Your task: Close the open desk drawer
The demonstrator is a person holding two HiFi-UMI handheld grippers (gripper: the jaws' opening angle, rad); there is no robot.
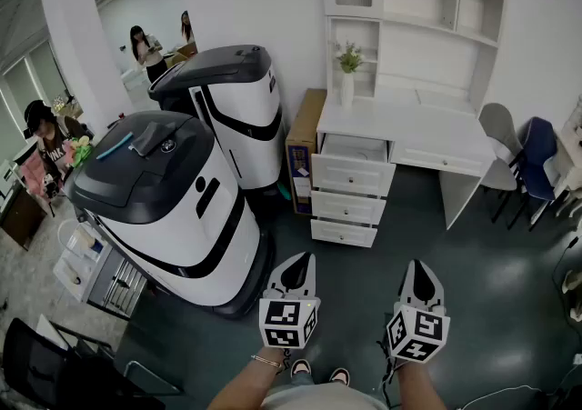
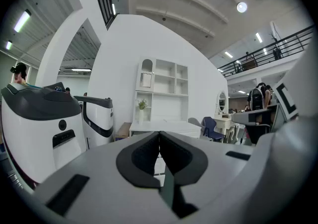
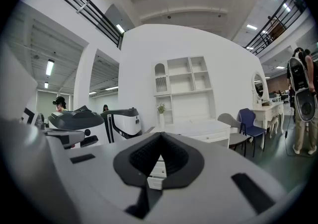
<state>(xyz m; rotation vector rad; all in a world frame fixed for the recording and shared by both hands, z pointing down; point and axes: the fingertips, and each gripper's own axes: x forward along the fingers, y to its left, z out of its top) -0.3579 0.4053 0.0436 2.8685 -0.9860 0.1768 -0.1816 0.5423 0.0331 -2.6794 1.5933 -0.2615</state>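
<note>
A white desk (image 1: 409,131) with a shelf unit above it stands against the far wall. Its top drawer (image 1: 353,165) is pulled out and open, above two shut drawers. My left gripper (image 1: 300,263) and my right gripper (image 1: 422,279) hang side by side low in the head view, well short of the desk, pointing at it. Both are shut with nothing between their jaws. In the left gripper view the desk (image 2: 158,127) shows just over the shut tips (image 2: 159,133). The right gripper view has the desk (image 3: 198,129) behind the shut tips (image 3: 161,136).
Two large white-and-black service robots (image 1: 177,199) (image 1: 232,104) stand left of the desk, with a cardboard box (image 1: 303,149) between them and it. Grey and blue chairs (image 1: 523,158) sit at the desk's right. People stand far left. Dark floor lies between me and the drawers.
</note>
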